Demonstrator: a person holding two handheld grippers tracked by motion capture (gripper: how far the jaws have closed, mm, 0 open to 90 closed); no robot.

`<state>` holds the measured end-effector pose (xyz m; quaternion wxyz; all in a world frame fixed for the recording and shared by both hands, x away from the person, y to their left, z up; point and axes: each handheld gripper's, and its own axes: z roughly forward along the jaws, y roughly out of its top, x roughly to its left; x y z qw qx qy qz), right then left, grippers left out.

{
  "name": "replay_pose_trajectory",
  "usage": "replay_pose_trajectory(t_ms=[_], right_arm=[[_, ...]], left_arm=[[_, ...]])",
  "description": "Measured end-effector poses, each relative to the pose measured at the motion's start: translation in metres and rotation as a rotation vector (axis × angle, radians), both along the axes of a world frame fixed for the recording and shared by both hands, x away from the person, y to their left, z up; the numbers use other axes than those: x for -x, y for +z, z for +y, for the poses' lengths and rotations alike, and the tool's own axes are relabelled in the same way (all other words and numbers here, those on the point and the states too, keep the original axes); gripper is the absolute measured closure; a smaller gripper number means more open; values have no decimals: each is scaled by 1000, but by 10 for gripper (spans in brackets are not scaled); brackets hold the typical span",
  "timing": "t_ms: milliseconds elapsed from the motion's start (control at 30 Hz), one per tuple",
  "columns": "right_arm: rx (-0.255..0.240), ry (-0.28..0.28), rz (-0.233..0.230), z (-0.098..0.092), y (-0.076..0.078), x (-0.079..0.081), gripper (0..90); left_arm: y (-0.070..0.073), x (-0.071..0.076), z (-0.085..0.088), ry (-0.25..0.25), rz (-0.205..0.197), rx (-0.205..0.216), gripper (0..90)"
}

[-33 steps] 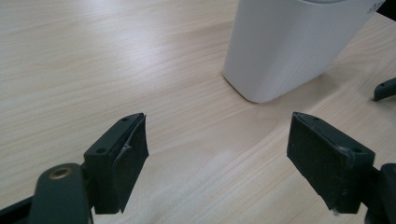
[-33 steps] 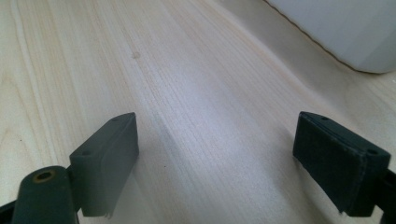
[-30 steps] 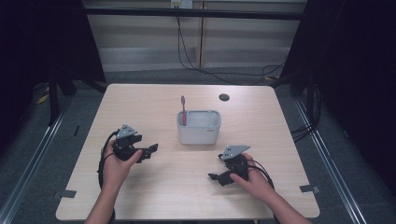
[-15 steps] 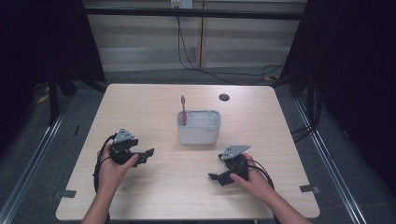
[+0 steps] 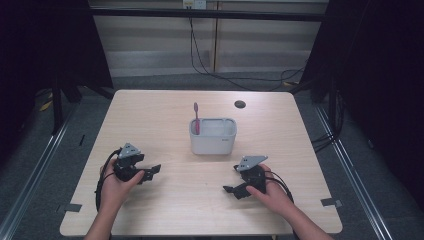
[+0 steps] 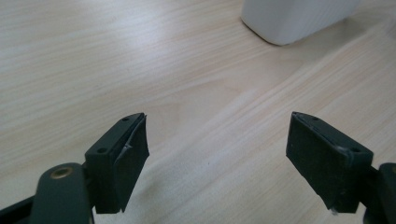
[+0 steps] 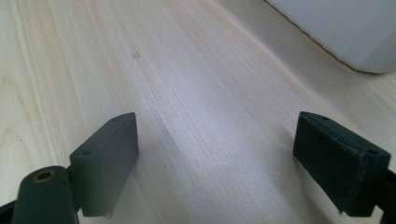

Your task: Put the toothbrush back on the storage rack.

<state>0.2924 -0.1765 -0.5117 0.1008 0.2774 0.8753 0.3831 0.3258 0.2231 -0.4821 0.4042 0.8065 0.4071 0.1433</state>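
The left claw (image 5: 150,172) is sitting at the lower left of the high view, its jaws spread wide and gripping nothing, hovering just over bare wood in its own view (image 6: 215,158). The right claw (image 5: 231,189) is sitting at the lower right, jaws likewise gaping wide and empty (image 7: 215,163), pointing toward the frame's left. Each is being held by a hand (image 5: 112,185) coming in from the bottom edge. Between and beyond them, near the middle of the table (image 5: 150,120), a white holder (image 5: 213,141) is standing upright, well apart from both claws, with a pink toothbrush (image 5: 196,116) standing in its left end. A small dark disc (image 5: 240,104) is lying near the table's far edge.
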Motion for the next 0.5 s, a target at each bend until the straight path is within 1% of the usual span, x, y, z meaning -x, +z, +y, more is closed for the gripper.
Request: replay_pose_trajectory(t_ms=[33, 67, 133, 167, 267, 333, 400, 467, 500], right_arm=[[0, 0, 0, 0, 0, 0, 137], [0, 0, 0, 0, 0, 0, 136], [0, 0, 0, 0, 0, 0, 136], [0, 0, 0, 0, 0, 0, 137], [0, 0, 0, 0, 0, 0, 136], [0, 0, 0, 0, 0, 0, 136], [0, 0, 0, 0, 0, 0, 137], [0, 0, 0, 0, 0, 0, 136], [0, 0, 1, 0, 0, 0, 136]], left_arm=[[-1, 1, 0, -1, 5, -2, 208], [-4, 2, 0, -5, 4, -15, 208], [-5, 2, 0, -8, 4, -21, 208], [-6, 4, 2, -13, 3, -38, 208], [-7, 4, 2, -9, 1, -33, 208], [-7, 4, 3, -16, 0, -48, 208], [-8, 5, 4, -19, 4, -54, 208], [-9, 5, 6, -14, 1, -61, 208], [-9, 5, 7, -13, 6, -64, 208]])
